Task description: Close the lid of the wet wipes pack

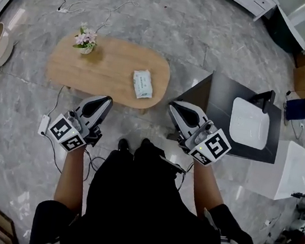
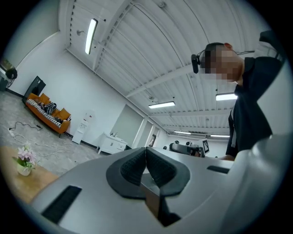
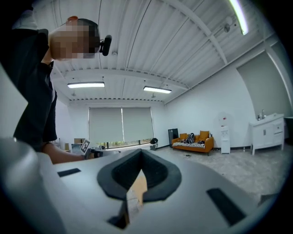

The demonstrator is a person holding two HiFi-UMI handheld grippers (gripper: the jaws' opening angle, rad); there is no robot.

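Not started yet.
My left gripper [image 1: 104,103] and right gripper [image 1: 175,108] are squeezed together, empty; the wipes pack [image 1: 143,83] lies well away on the table [image 1: 107,63].

White-green wipes pk [image 1: 143,83], tan table [image 1: 106,67]

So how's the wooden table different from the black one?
The wooden table is oval and light; the black table is dark and straight-edged. The wooden table holds flowers and a wipes pack; the black table holds a white basin. Both stand on grey floor.
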